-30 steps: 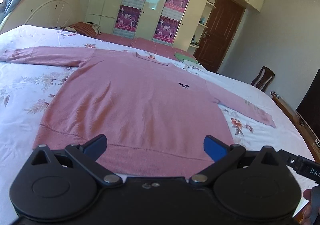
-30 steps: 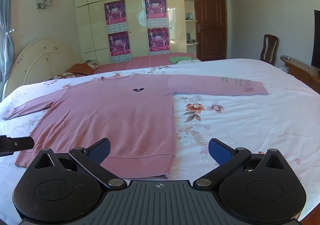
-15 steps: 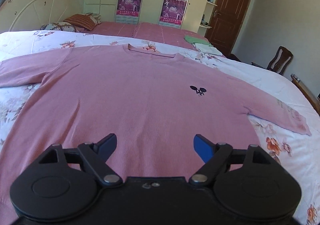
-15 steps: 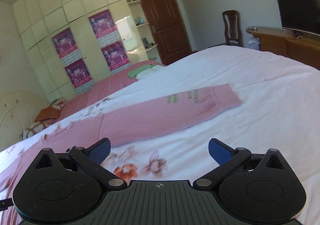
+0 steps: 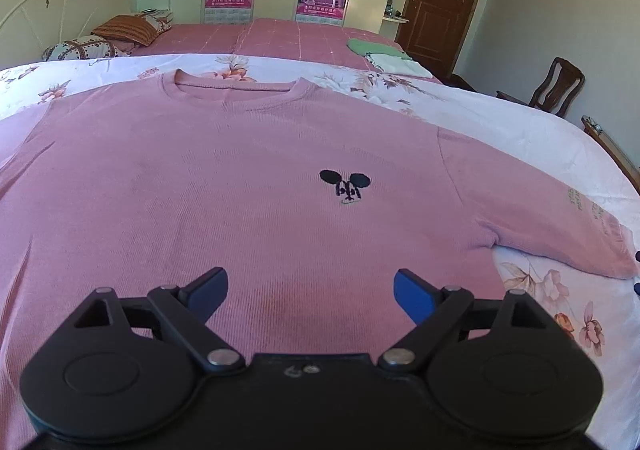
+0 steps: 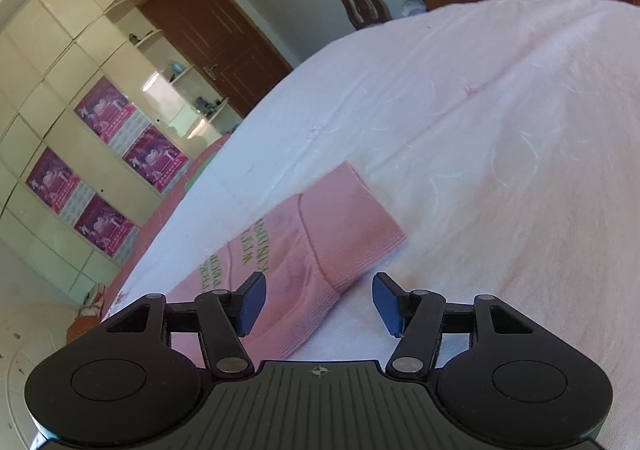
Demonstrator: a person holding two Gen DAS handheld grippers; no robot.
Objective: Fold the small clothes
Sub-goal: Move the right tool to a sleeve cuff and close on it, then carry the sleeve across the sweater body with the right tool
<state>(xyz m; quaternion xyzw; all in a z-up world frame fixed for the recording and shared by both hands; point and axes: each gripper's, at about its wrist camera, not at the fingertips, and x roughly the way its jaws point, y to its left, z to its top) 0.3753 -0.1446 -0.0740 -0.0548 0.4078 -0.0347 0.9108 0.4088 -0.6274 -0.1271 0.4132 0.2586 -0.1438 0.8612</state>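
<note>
Covering most of the bed [image 5: 500,118], a pink sweater [image 5: 240,178] lay flat and face up on the floral sheet, its collar toward the headboard end and its right sleeve [image 6: 304,250] stretched out toward the bed's right edge, the cuff [image 6: 352,226] lying on bare white sheet. A small black mouse emblem [image 5: 346,186] sat on the chest. The left gripper [image 5: 310,288] hung over the lower middle of the body with its blue pads spread wide and nothing between them. The right gripper [image 6: 319,302] was tilted and low over the sleeve's end, its pads parted wide with the sleeve's near edge running between them; whether they touched the cloth could not be told. The step in hand looked like taking the sleeve to fold it inward across the body. To do it well, the right gripper would want to close on both layers close to the cuff seam, lift only enough to clear the sheet, and carry the sleeve straight across so no twist forms, while the left pins the body against dragging.
</note>
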